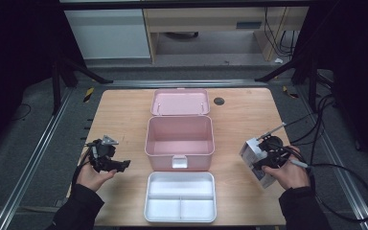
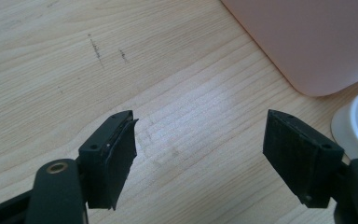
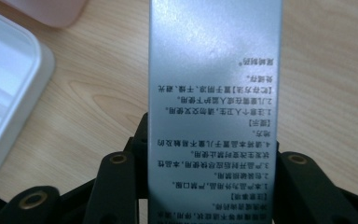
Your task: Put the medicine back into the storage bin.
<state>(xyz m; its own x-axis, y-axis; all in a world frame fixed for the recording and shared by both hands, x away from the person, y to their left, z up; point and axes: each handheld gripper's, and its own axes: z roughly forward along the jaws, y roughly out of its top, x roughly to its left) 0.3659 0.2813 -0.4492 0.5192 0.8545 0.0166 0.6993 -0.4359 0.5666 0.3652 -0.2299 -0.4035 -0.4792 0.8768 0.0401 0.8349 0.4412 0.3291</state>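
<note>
Your right claw [image 1: 263, 160] is clenched on the narrow sides of the grey printed carton [image 3: 214, 93], lifted clear of the table [image 1: 124, 115], so it may pivot or slip before reaching the pink box [image 1: 179, 139], while your left claw [image 2: 200, 158] waits released.

Lab: framed rig [image 1: 57, 76], cabled table [image 1: 239, 124]

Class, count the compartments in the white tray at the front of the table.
3: in the white tray, one long compartment runs across the back, with two smaller ones at front left and front right.
</note>
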